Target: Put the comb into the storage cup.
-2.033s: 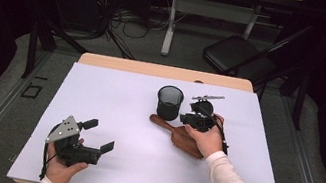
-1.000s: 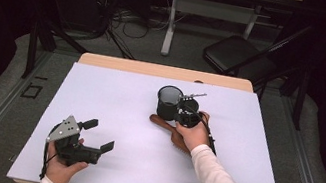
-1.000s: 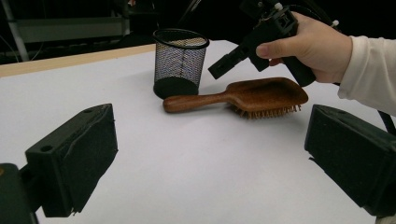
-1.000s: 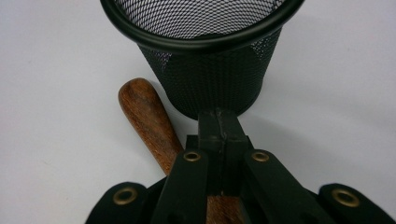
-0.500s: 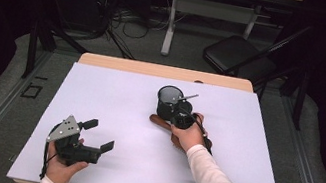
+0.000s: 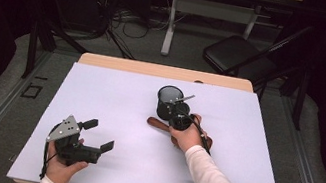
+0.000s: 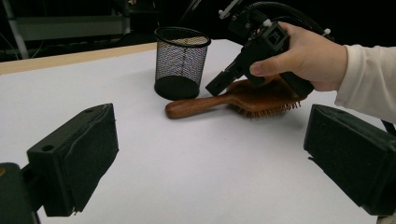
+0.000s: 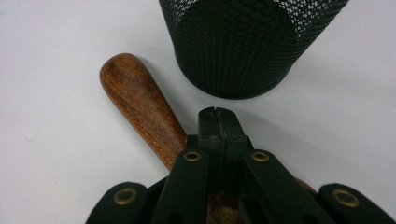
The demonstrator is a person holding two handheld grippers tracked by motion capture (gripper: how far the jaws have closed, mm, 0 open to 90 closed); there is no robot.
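Wooden hairbrush [image 6: 165, 124] lying flat, handle pointing left past the closed right gripper [image 6: 174, 108].

High view: white table [image 6: 114, 98], dark room, folding chair [image 6: 237, 59] behind. Left gripper view: left gripper [image 7: 205, 158] jaws spread wide, brush lengthwise ahead beside the mesh cup [image 7: 181, 60]. Right gripper view: jaws pressed together, empty, handle just left underneath.

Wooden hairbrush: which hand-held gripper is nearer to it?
Right. The right hand-held gripper hangs just above the wooden hairbrush, jaws shut, beside the mesh cup. The left hand-held gripper sits far off near the table's front edge.
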